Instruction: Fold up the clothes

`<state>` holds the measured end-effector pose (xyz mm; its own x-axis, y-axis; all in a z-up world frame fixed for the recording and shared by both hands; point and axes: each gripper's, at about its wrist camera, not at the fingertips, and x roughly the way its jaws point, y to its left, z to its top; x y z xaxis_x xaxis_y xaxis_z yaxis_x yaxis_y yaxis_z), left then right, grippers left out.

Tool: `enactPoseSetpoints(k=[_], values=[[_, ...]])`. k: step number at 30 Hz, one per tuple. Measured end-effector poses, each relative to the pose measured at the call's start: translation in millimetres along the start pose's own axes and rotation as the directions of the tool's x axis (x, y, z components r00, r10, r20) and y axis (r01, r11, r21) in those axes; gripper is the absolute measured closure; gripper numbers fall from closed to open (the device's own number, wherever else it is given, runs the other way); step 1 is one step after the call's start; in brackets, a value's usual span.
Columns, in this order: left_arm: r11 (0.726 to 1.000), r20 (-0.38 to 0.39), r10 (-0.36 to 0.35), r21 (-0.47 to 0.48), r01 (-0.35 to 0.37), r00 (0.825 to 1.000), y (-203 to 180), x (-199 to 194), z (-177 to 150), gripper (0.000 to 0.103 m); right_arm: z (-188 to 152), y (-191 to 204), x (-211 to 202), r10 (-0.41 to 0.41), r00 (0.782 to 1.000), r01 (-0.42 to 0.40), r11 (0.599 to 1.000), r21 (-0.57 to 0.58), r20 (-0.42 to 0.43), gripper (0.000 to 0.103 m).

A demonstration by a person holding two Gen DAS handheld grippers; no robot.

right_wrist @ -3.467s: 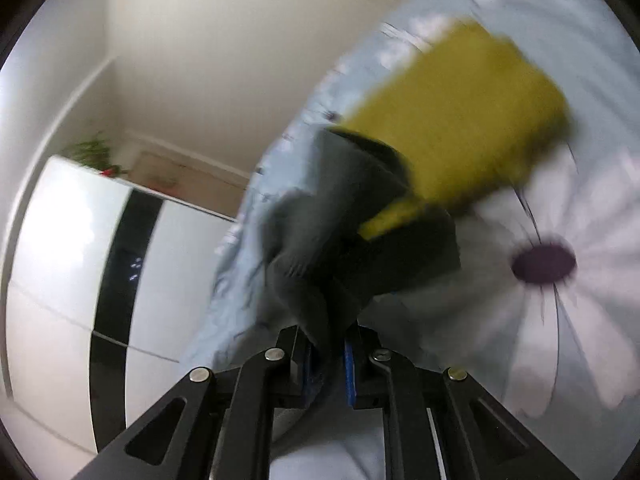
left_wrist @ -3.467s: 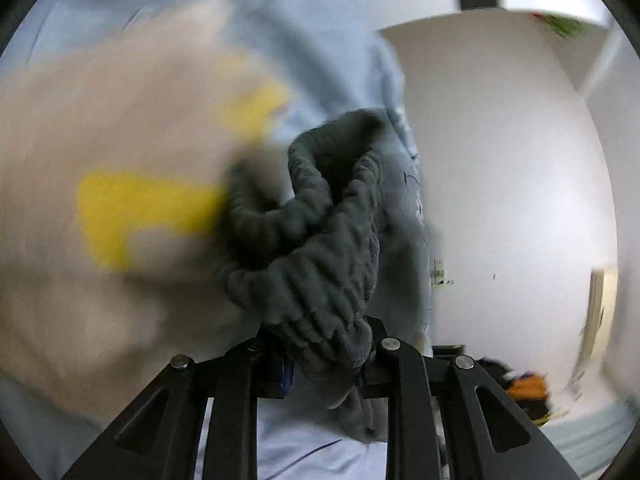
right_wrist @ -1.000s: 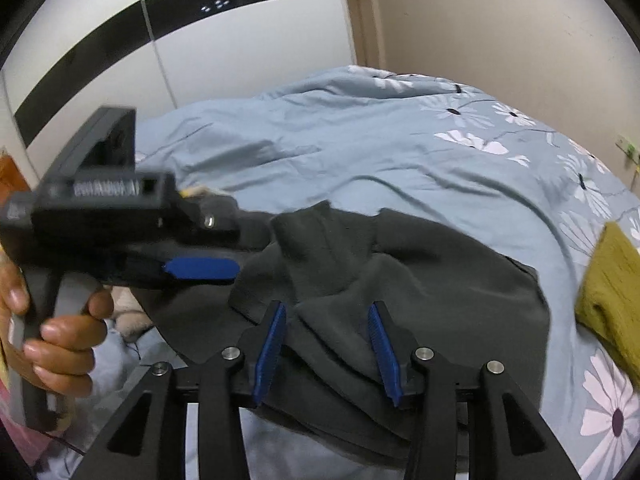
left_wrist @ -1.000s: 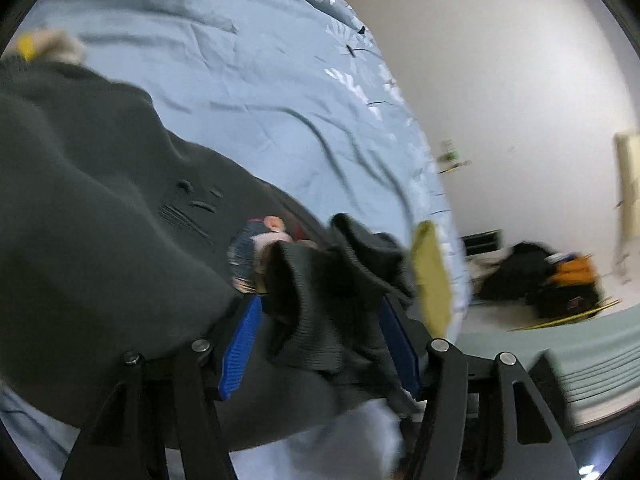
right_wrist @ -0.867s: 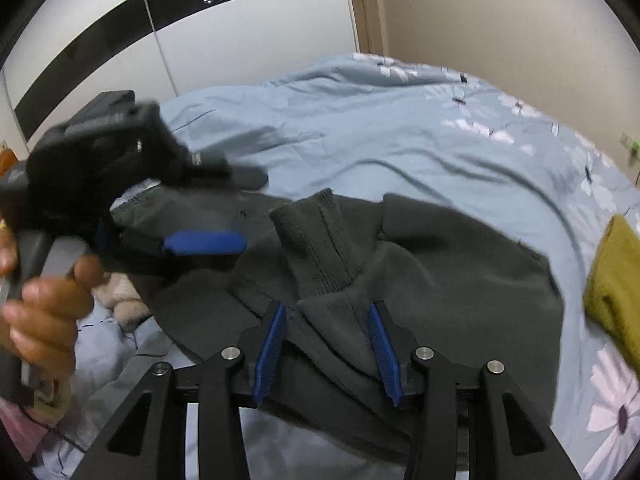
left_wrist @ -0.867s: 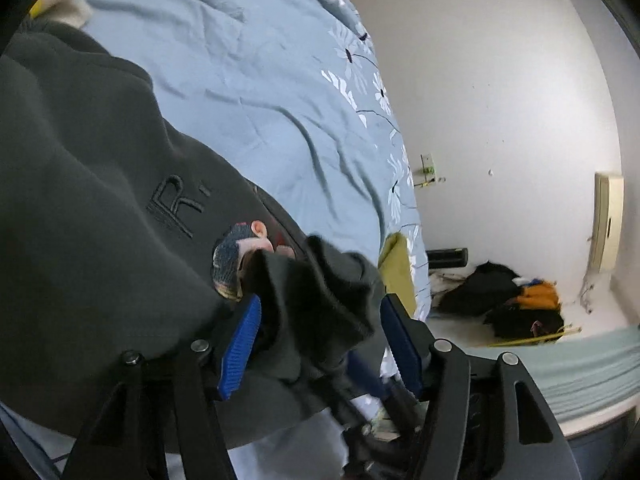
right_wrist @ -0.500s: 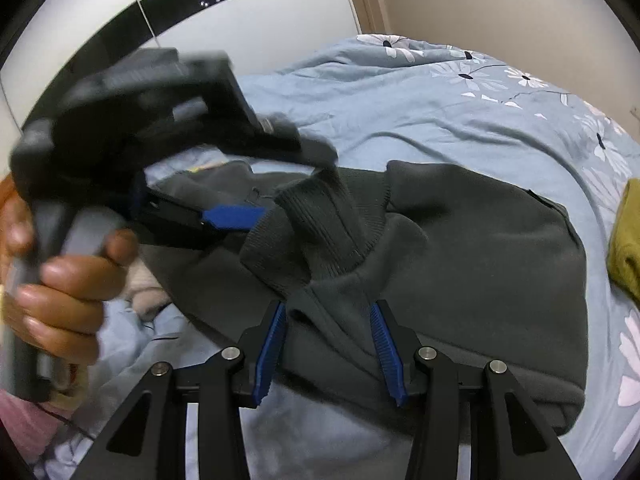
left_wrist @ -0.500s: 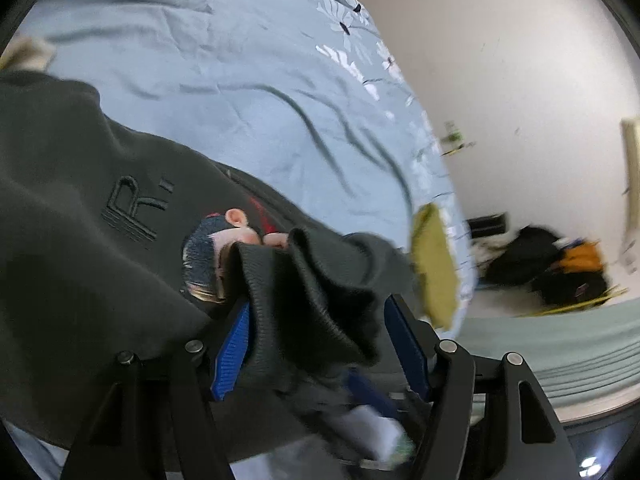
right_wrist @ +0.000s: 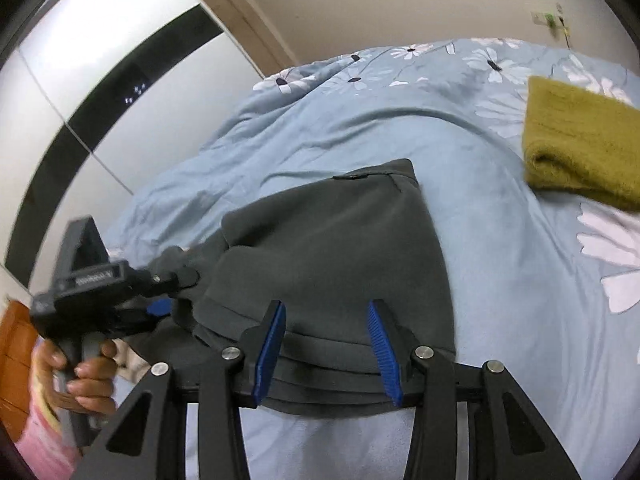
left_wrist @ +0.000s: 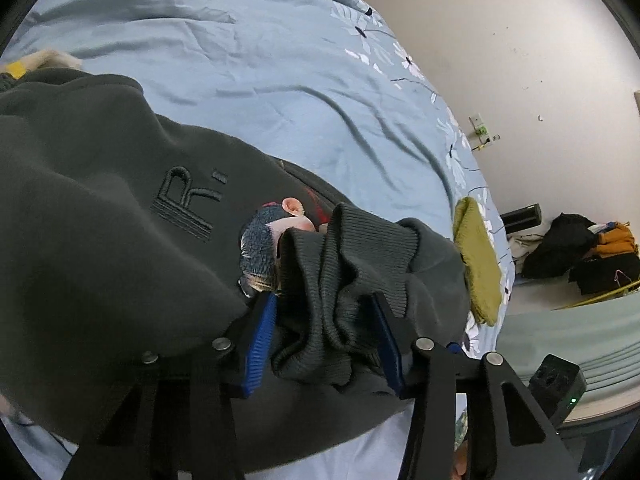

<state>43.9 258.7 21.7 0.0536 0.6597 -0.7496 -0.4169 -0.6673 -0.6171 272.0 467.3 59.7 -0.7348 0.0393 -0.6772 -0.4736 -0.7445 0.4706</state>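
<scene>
A dark grey sweatshirt (right_wrist: pixel 336 248) lies part-folded on the bed (right_wrist: pixel 500 272). Its ribbed cuff (left_wrist: pixel 352 272) sits between the left gripper's (left_wrist: pixel 324 340) wide fingers; the right gripper (right_wrist: pixel 326 344) is spread wide at six o'clock. The sleeve seems mid-fold; flattening is called for.

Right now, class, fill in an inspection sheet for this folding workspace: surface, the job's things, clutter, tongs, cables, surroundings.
Surface: blue floral duvet, wrinkled.
Job's things: grey sweatshirt lying partly folded on the duvet; its ribbed cuff bunched up; olive knit folded beside it, apart.
Clutter: cream fabric behind the sweatshirt.
Tongs: left tongs open around the cuff; right tongs open over the sweatshirt's edge.
Cables: nothing seen on the bed.
Surroundings: wardrobe; clothes pile on the floor.
</scene>
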Motion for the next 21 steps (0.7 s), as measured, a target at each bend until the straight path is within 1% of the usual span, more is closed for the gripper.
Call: enactPoseSetpoints(k=[1,2,4,5,7,9,10,13,15,18,21], values=[[1.000,0.012,-0.017,0.002,0.017,1.000,-0.3,-8.1,-1.0,0.054,-0.5,0.9,-1.2,-0.002,1.000,0.002,1.000,-0.003,0.003,0.056],[0.999,0.034,-0.050,0.009,0.050,0.998,0.5,-20.7,-1.9,0.054,-1.0,1.8,-2.4,-0.005,1.000,0.005,1.000,-0.007,0.005,0.056],[0.994,0.092,-0.105,0.018,0.104,0.990,9.3,-52.2,-5.8,0.053,-2.0,3.7,-4.8,-0.010,1.000,0.010,1.000,-0.013,0.010,0.056],[0.993,0.128,-0.116,0.012,0.115,0.985,18.2,-70.1,-9.4,0.052,-2.8,3.6,-5.6,-0.008,1.000,0.008,1.000,-0.010,0.012,0.056],[0.994,0.195,-0.107,-0.017,0.112,0.975,41.6,-103.7,-17.0,0.046,-5.1,0.6,-6.3,0.003,1.000,-0.003,1.000,0.012,0.016,0.056],[0.994,0.241,-0.061,-0.076,0.081,0.969,70.8,-130.4,-25.7,0.045,-6.9,1.0,-7.7,0.002,1.000,-0.002,1.000,0.021,0.020,0.056],[0.992,0.253,-0.042,-0.105,0.071,0.967,84.8,-139.5,-29.8,0.044,-7.2,1.9,-7.7,-0.002,1.000,0.002,1.000,0.020,0.020,0.056],[0.980,0.249,-0.005,-0.193,0.055,0.968,123.9,-151.9,-40.2,0.044,-6.9,5.1,-5.7,-0.020,1.000,0.020,1.000,0.012,0.015,0.056],[0.967,0.232,0.003,-0.249,0.057,0.973,144.1,-148.9,-42.1,0.044,-6.6,5.9,-4.6,-0.028,1.000,0.028,1.000,0.011,0.012,0.056],[0.947,0.212,-0.022,-0.309,0.089,0.977,162.4,-134.8,-37.8,0.040,-6.3,6.1,-4.7,-0.034,0.999,0.034,0.999,0.019,0.008,0.056],[0.931,0.235,-0.039,-0.346,0.121,0.971,174.1,-123.8,-26.7,0.039,-7.5,6.9,-6.5,-0.036,0.999,0.036,0.999,0.026,0.007,0.056]])
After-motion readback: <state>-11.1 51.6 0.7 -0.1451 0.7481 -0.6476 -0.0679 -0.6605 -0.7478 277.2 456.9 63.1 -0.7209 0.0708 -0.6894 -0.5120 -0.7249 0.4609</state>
